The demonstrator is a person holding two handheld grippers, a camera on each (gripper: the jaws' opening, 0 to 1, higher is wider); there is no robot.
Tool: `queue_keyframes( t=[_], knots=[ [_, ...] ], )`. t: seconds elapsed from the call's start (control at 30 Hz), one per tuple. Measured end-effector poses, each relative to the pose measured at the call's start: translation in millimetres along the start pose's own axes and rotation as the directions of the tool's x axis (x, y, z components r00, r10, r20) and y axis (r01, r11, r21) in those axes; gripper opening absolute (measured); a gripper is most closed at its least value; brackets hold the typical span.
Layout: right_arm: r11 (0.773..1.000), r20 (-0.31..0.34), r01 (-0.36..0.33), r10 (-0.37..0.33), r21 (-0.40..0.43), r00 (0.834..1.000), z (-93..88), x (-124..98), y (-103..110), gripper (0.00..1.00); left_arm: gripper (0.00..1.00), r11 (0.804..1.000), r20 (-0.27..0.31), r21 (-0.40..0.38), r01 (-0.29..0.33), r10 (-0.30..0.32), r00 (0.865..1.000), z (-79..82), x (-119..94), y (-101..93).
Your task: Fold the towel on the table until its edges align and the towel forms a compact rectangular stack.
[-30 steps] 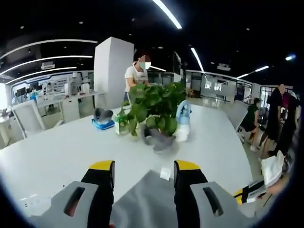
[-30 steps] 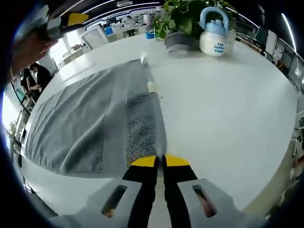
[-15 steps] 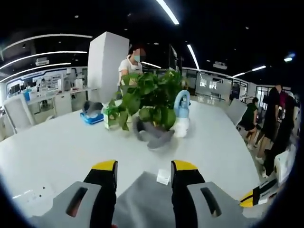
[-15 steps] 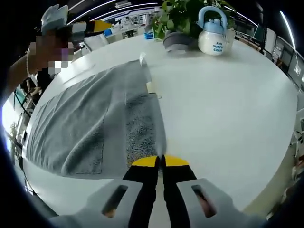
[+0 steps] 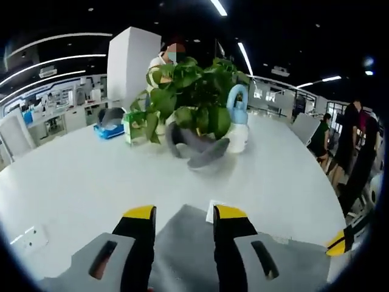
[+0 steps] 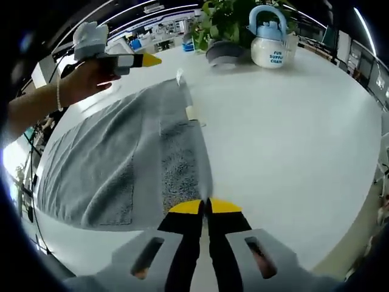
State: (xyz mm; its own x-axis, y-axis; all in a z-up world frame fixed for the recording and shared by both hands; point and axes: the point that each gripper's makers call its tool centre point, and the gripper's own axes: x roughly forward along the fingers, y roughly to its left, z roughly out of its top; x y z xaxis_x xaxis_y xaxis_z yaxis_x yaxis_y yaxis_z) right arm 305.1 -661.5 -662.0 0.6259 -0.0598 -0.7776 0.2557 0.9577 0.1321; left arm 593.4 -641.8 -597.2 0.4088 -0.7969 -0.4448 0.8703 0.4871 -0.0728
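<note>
With the right gripper (image 6: pixel 204 207) clenched on the near edge of the grey towel (image 6: pixel 115 158) at lower centre and the left gripper (image 5: pixel 182 214) released over its far corner, an uneven lift may skew the fold across the counter (image 6: pixel 292 140).

My right gripper (image 6: pixel 205 207) sits low w/ jaws pinched tight together, left gripper (image 5: pixel 182 214) has jaws spread apart, and in the right gripper view my left hand (image 6: pixel 85 76) holds it raised, wrist bent.
</note>
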Motion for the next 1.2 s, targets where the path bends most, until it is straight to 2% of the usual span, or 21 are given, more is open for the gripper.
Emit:
queue_keyframes(
  t=[0.13, 0.3, 0.4, 0.63, 0.77, 0.9, 0.97, 1.1, 1.2],
  knots=[
    [1.000, 0.008, -0.006, 0.006, 0.018, 1.000, 0.1, 0.5, -0.7, 0.00, 0.34, 1.000, -0.048, 0.016, -0.018, 0.019, 0.999, -21.8, 12.0, 7.0],
    [0.998, 0.014, -0.023, 0.022, 0.057, 1.000, 0.4, 0.6, -1.8, 0.00, 0.31, 1.000, -0.053, 0.005, -0.027, 0.027, 0.998, -30.9, 20.3, 11.8],
    [0.998, 0.015, -0.022, 0.021, 0.053, 1.000, 0.2, 0.6, -0.9, 0.00, 0.28, 0.999, -0.060, 0.011, -0.034, 0.034, 0.998, -35.6, 25.1, 14.3],
    [1.000, 0.011, 0.003, -0.003, -0.026, 1.000, -0.2, 0.6, 0.8, 0.00, 0.28, 1.000, -0.069, 0.000, -0.027, 0.027, 0.997, -40.5, 31.1, 12.6],
    [1.000, 0.023, -0.003, 0.003, -0.007, 1.000, -0.3, -0.2, -1.2, 0.00, 0.26, 0.999, -0.089, 0.035, -0.034, 0.037, 0.995, -47.0, 33.3, 13.9],
    [1.000, 0.024, -0.007, 0.007, 0.002, 1.000, -0.1, -0.2, -0.7, 0.00, 0.22, 0.999, -0.074, 0.029, -0.026, 0.028, 0.997, -44.2, 34.7, 14.0],
    [1.000, 0.023, -0.001, 0.002, -0.020, 1.000, -0.2, -0.2, 0.2, 0.00, 0.20, 0.999, -0.066, 0.035, -0.025, 0.027, 0.997, -42.7, 36.1, 14.2],
    [0.999, 0.023, 0.001, -0.001, -0.038, 1.000, -0.1, -0.2, 0.3, 0.00, 0.15, 0.997, -0.045, 0.077, -0.011, 0.014, 0.999, -40.9, 39.1, 11.5],
    [1.000, 0.023, -0.004, 0.004, -0.027, 1.000, -0.1, -0.2, -0.1, 0.00, 0.09, 0.997, -0.030, 0.079, 0.000, 0.003, 1.000, -40.3, 39.0, 8.9]
  ],
)
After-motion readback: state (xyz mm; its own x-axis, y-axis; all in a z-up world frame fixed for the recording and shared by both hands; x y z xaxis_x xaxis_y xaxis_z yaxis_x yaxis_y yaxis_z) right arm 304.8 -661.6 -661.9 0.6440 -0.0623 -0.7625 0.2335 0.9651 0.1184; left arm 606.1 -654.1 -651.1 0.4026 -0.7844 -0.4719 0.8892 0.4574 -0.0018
